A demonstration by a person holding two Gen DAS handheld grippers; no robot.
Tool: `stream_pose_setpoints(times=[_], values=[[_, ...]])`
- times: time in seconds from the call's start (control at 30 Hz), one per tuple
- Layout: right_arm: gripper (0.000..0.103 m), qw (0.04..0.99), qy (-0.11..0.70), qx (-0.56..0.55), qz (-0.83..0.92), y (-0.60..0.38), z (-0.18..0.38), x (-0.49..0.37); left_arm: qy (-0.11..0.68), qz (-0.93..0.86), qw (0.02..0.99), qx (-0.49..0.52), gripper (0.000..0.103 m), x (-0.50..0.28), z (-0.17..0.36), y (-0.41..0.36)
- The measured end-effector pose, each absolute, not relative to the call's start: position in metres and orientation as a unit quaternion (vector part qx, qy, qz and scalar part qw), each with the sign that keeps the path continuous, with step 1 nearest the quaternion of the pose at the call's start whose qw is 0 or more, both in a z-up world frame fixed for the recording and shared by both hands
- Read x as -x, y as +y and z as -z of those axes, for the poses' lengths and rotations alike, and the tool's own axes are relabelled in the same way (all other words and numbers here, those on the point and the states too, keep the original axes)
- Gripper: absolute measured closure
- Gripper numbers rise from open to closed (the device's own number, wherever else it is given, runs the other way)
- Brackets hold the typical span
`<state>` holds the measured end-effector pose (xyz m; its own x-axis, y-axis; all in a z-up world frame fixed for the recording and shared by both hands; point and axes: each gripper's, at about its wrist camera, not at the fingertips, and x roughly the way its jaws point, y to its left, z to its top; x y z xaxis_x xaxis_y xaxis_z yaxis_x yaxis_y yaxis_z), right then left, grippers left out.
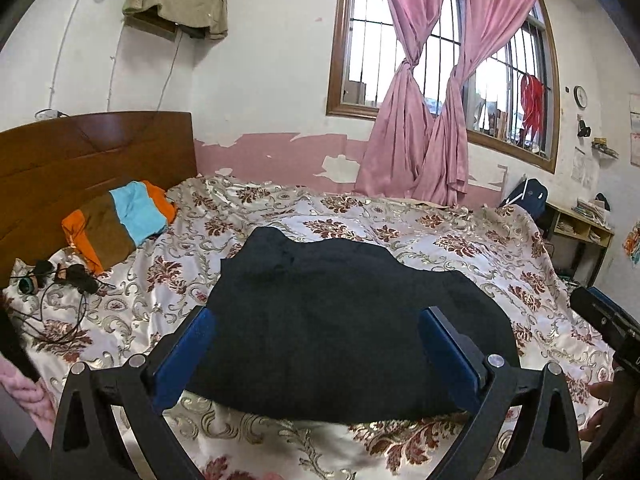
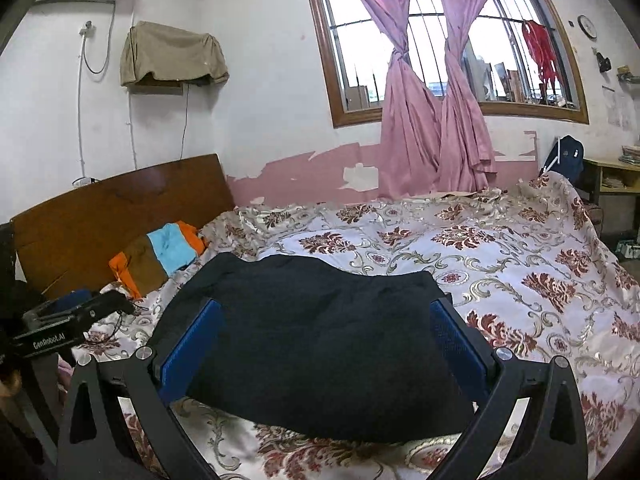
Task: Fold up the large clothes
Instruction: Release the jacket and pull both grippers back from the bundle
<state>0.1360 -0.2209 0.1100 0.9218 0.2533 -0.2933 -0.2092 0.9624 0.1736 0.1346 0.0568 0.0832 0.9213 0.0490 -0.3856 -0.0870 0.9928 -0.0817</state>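
Note:
A dark navy garment [image 1: 332, 320] lies folded into a compact block on the floral bedspread [image 1: 460, 248]; it also shows in the right wrist view [image 2: 320, 340]. My left gripper [image 1: 320, 316] is open, its blue pads [image 1: 188, 352] wide apart, hovering over the garment's near edge and holding nothing. My right gripper [image 2: 326, 312] is also open and empty above the garment, blue pads [image 2: 456, 344] apart. The right gripper's body shows at the right edge of the left wrist view [image 1: 608, 324]; the left one shows at the left of the right wrist view [image 2: 68, 320].
A striped orange, brown and blue folded cloth [image 1: 120, 220] lies by the wooden headboard [image 1: 80, 152]. Black cables and small gadgets [image 1: 60, 280] lie on the bed at left. Pink curtains [image 1: 420, 120] hang at the window. A desk [image 1: 580, 232] stands beyond the bed's right side.

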Motion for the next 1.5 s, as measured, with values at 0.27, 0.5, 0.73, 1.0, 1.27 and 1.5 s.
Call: stream_pose_setpoints(times=[0.27, 0.5, 0.73, 1.0, 1.27, 1.5], values=[[0.001, 0.984, 0.119, -0.091, -0.101, -0.225, -0.089, -0.101, 0.177, -0.032, 0.983, 0.025, 0.0, -0.097, -0.064, 0.051], [0.001, 0.991, 0.08, -0.057, -0.086, -0.22, -0.08, -0.072, 0.161, -0.047, 0.986, 0.009, 0.0, -0.077, -0.047, 0.046], [0.001, 0.995, 0.069, 0.002, -0.078, -0.206, -0.058, -0.049, 0.162, -0.057, 0.985, -0.019, 0.0, -0.061, -0.022, 0.036], [0.001, 0.992, 0.093, 0.002, -0.079, -0.209, -0.033, -0.038, 0.162, -0.048, 0.986, 0.002, 0.0, -0.048, 0.006, 0.038], [0.001, 0.987, 0.141, 0.035, -0.068, -0.199, -0.009, -0.041, 0.195, -0.046, 0.98, -0.017, 0.0, -0.05, 0.037, 0.027], [0.001, 0.978, 0.195, 0.034, -0.068, -0.205, 0.016, -0.053, 0.213, -0.05, 0.976, -0.016, 0.0, -0.057, 0.045, 0.027]])
